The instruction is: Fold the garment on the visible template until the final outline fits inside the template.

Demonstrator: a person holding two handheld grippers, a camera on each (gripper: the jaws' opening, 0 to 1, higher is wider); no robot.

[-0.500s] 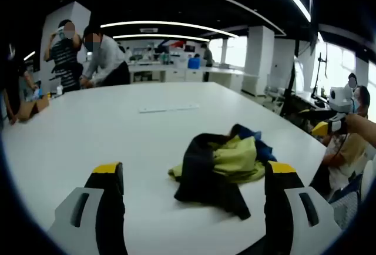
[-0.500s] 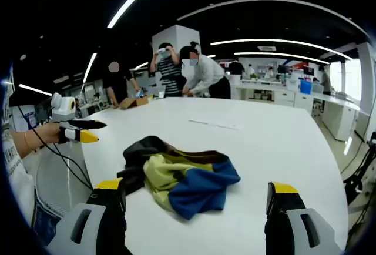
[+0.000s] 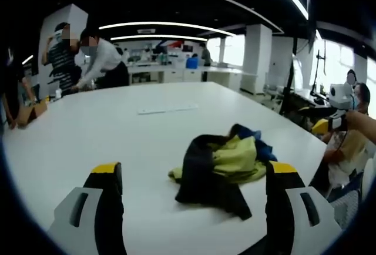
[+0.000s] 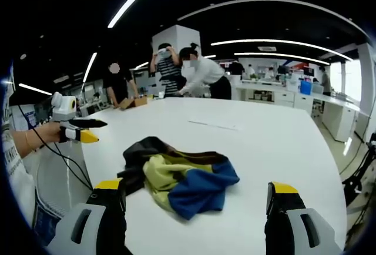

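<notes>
- Your left gripper (image 3: 191, 175) is spread wide and holds nothing; the garment (image 3: 223, 164) lies on the table (image 3: 88, 131) just beyond its tips, nearer the jaw on the view's right.
- Your right gripper (image 4: 194, 190) is spread too, empty, with the garment (image 4: 179, 178) between and just past its jaws.
- The garment is a crumpled heap — black, yellow-green and blue layers piled on each other, with no flat edge, sleeve or hem you can pick out.
- A pale flat strip (image 3: 169, 108) lies on the table well beyond the garment; I cannot tell whether it is the template, and no outline shows under the heap.
- In the right gripper view the left gripper (image 4: 79, 131) hangs off to the garment's left, past the table edge; in the left gripper view the right gripper (image 3: 329, 127) sits to the garment's right. Neither is near the cloth.
- Risk: pinch the heap blindly and you likely take several layers at once — it lifts as a wad and won't spread.
- Risk: the garment lies near the table edge on the right gripper's side; dragging it that way could pull part of it over the edge.
- Risk: fold before you locate the template and the outline may land outside it.
- People (image 4: 188, 76) stand at the far side of the table, well clear of the garment.
</notes>
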